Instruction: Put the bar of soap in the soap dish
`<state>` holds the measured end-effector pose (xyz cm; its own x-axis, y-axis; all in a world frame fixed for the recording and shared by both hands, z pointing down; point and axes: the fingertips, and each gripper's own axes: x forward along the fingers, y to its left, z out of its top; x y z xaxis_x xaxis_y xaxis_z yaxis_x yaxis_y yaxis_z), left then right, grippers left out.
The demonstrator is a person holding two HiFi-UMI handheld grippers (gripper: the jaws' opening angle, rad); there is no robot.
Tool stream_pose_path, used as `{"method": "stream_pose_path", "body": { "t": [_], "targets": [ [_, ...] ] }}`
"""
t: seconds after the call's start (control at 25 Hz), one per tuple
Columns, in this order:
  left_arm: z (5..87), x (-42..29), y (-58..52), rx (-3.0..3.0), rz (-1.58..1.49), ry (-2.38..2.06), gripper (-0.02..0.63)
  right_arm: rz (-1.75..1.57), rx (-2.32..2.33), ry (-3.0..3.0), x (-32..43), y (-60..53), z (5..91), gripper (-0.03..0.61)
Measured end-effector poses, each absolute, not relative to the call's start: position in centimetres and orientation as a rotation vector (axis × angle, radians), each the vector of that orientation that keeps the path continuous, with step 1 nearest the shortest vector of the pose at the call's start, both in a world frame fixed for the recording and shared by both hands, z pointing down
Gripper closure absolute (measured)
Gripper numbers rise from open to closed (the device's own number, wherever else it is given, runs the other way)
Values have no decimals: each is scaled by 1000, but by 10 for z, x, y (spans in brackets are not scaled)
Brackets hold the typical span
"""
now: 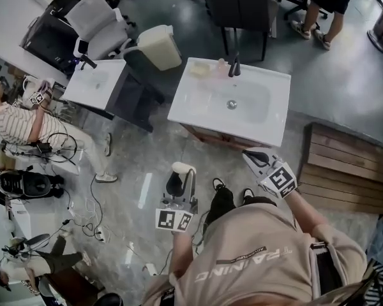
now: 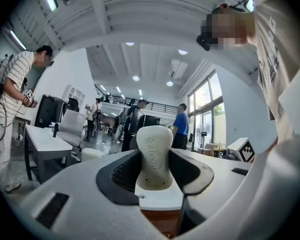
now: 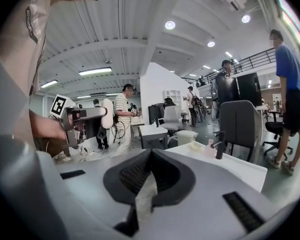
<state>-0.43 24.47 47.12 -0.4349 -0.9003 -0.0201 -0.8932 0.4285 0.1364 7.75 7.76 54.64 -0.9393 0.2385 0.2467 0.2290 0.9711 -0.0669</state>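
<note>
The left tongs pinch the soap by its flat faces. Its long axis runs out along the jaws, and the rounded end stands past the tips. The right tongs are pressed together with nothing between them, lower right of the sink.

The dish, as best I can tell the pale piece on the sink's upper left corner beside the tap, lies up-frame and slightly right of the soap, well apart from it. The soap-bearing left tongs are on the dish's side, so the carry likely goes forward over the near rim, tipping the bar flat before release.
</note>
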Motion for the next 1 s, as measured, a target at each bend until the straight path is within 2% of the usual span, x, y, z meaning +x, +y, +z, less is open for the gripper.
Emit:
{"method": "stream_pose_path", "body": {
  "t": [0.56, 1.0],
  "targets": [
    [460, -126, 227, 1926, -126, -2462, 437, 59, -61, -2922, -33, 71, 517, 566],
    [470, -182, 203, 2026, -148, -2317, 437, 61, 50, -2875, -77, 66, 521, 566]
  ]
}}
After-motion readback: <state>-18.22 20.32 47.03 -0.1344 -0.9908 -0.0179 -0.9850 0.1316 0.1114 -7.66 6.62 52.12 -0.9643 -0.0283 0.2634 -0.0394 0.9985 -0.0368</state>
